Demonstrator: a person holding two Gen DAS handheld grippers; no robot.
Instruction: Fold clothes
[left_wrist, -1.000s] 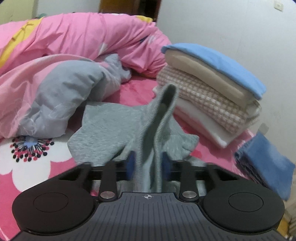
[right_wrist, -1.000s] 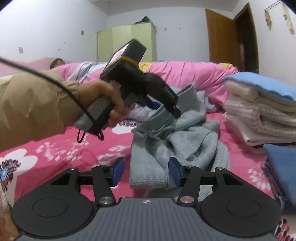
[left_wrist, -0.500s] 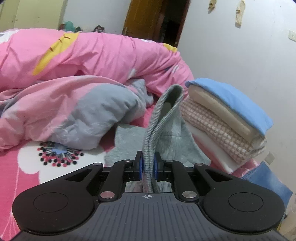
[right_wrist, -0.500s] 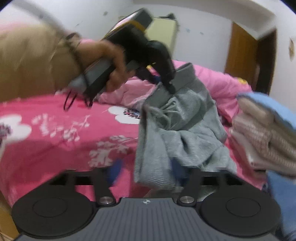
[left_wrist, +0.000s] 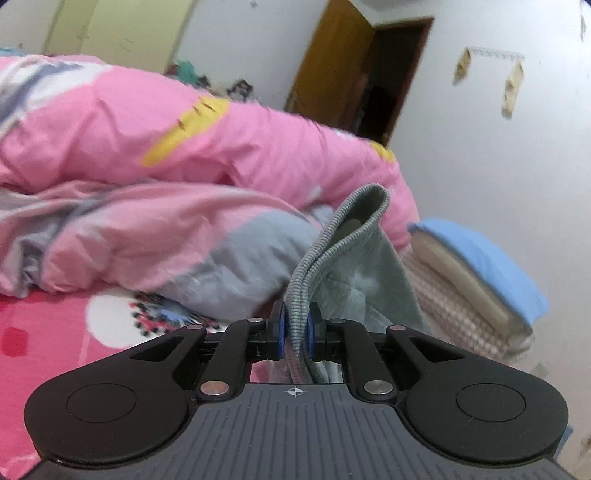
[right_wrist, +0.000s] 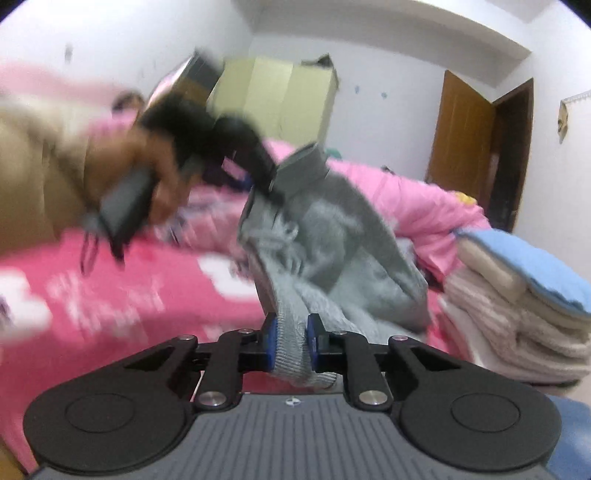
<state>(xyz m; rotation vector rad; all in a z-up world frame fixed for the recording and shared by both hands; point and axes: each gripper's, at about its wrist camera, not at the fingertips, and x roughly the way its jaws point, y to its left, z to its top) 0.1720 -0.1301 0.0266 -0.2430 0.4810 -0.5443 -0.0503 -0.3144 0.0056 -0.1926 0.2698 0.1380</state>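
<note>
- The bed (right_wrist: 110, 295) carries everything: a heaped pink quilt (left_wrist: 184, 147) along its far side, and a stack of folded laundry (right_wrist: 517, 306) by its right edge against the wall.
- The grey garment (right_wrist: 343, 240) hangs in the air above the bed, stretched between my two claws, with its lower folds bunched and twisted rather than flat.
- Biggest risk, as I judge it: the bunched cloth comes down twisted, so any fold I make sets in crooked. The swing could also drag the loose fabric into the folded stack and knock it askew.
- Smaller risk: each grip is only on a thin ribbed hem, so a sharp tug might pull it free.
- My left claw (left_wrist: 295, 326) is nearly closed, its pads pinching a doubled ribbed edge.
- My right claw (right_wrist: 291, 341) is narrow too, clamped on a thicker ribbed band at the garment's lower end.
</note>
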